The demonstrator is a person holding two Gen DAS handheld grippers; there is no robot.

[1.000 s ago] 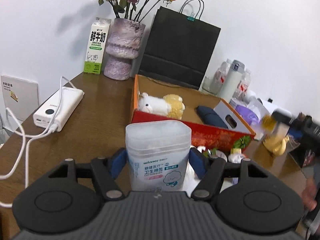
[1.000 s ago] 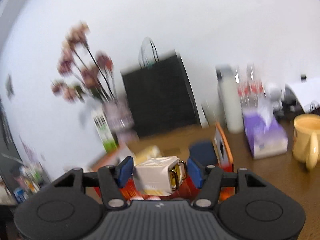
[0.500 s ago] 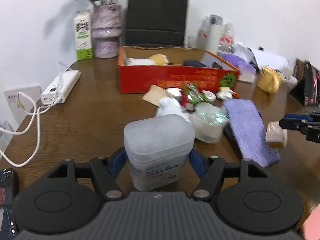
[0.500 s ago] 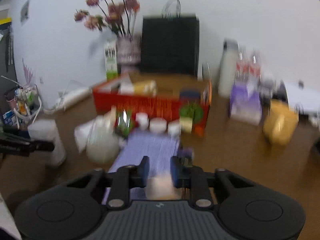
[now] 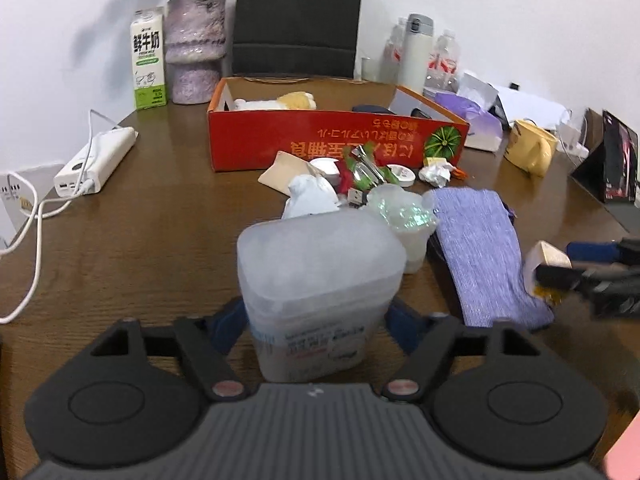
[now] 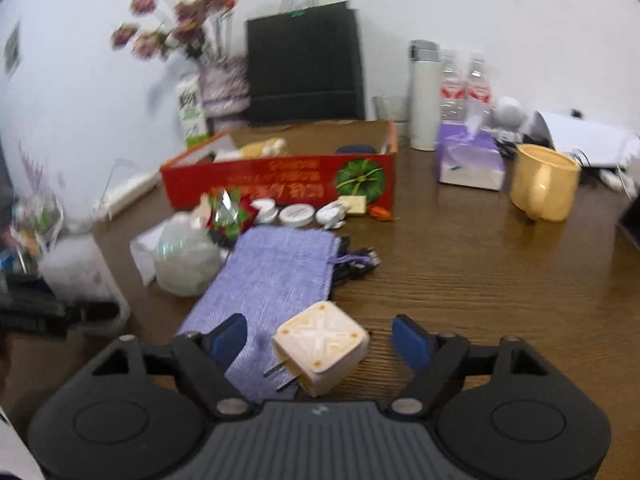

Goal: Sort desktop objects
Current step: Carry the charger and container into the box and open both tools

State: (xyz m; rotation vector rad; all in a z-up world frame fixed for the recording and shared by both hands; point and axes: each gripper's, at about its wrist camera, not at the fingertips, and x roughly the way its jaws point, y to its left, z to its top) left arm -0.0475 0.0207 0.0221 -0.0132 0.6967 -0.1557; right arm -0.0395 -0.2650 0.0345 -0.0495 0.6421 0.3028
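My left gripper (image 5: 318, 320) is shut on a translucent cotton swab box (image 5: 318, 300) that stands low over the brown table (image 5: 140, 232). My right gripper (image 6: 320, 340) is open, and a cream plug adapter (image 6: 320, 346) lies between its fingers with clear gaps on both sides, at the edge of a purple knit pouch (image 6: 272, 276). The right gripper and the adapter (image 5: 546, 268) also show at the right edge of the left wrist view. A red cardboard box (image 5: 336, 140) with a plush toy inside stands at mid table.
Small clutter lies in front of the red box: white round tins (image 6: 296, 216), a crumpled plastic bag (image 6: 186, 260), a shiny wrapper (image 6: 226, 210). A yellow mug (image 6: 544, 184), tissue pack (image 6: 470, 156), thermos (image 6: 424, 96), milk carton (image 5: 149, 60), vase (image 5: 196, 48), power bank (image 5: 96, 160) and black bag (image 5: 296, 20) ring the table.
Both grippers have dropped from above the red box to the near table. The right gripper has opened and let go of the plug adapter. The left gripper still holds the swab box.
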